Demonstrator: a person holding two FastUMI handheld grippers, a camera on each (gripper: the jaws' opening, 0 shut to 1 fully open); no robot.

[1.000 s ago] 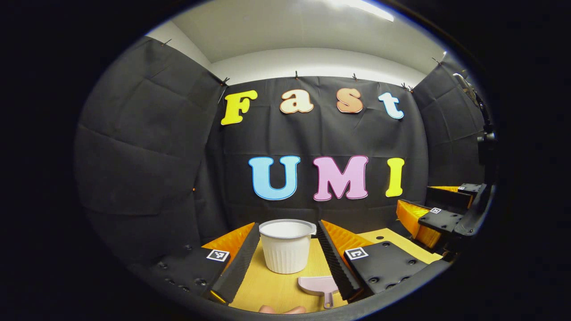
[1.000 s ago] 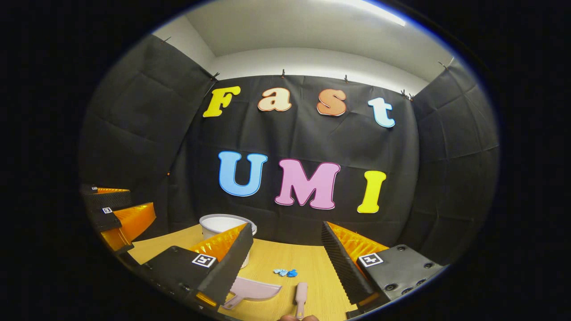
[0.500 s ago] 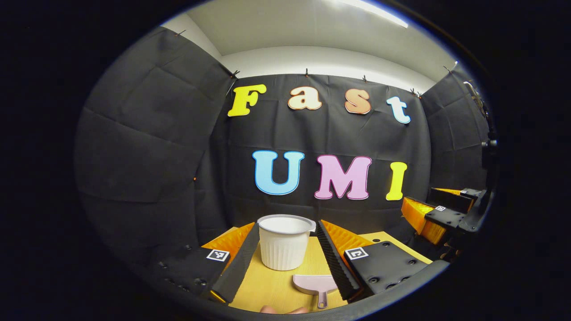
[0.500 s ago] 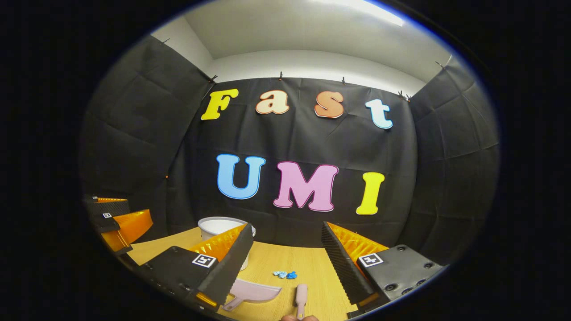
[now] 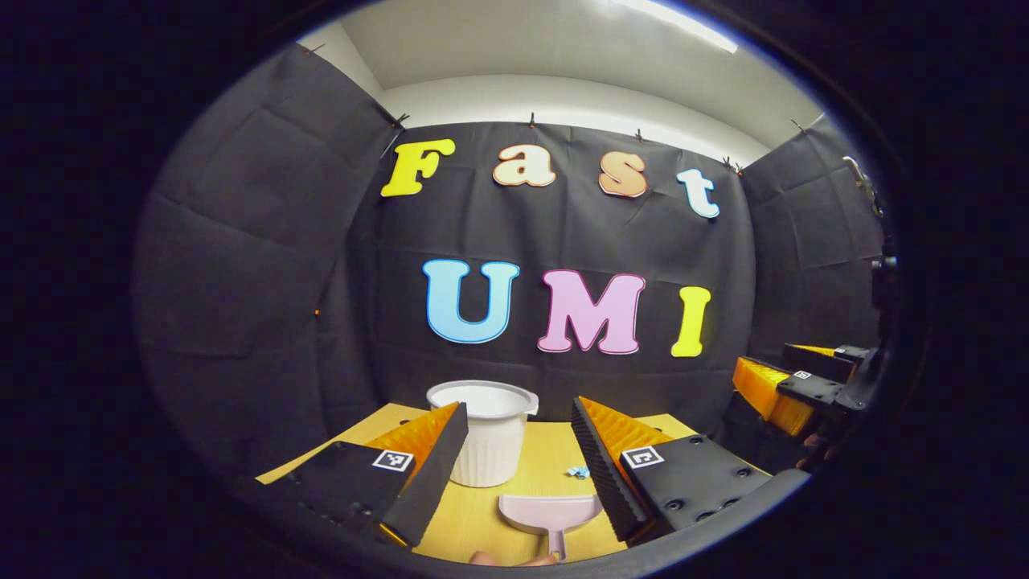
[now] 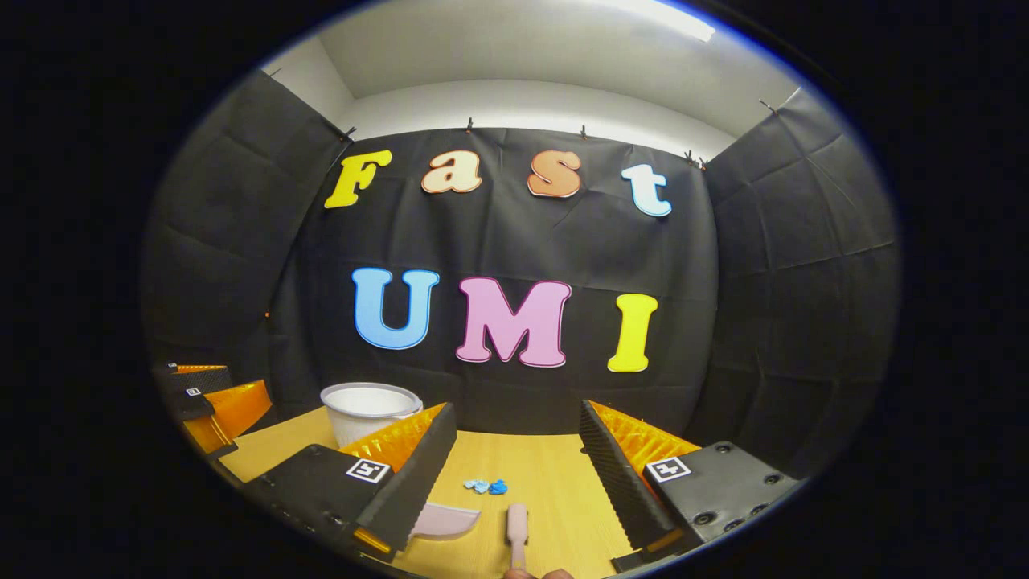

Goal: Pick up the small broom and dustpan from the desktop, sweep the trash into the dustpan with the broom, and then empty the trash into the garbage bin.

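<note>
Both your grippers hover with fingers apart: the left gripper (image 5: 514,466) lined up on the dustpan (image 5: 549,513), the right gripper (image 6: 514,466) on the broom (image 6: 518,525). Lower and clamp each handle next. Beyond lie the trash (image 6: 486,486), then the bin (image 5: 485,433), all on the table (image 6: 555,490).

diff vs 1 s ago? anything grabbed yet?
Nothing grabbed. The left gripper swung so the dustpan now sits centred between its open jaws, and the right gripper lined up on the broom. Bin, blue trash and both tools stayed on the desk.
</note>
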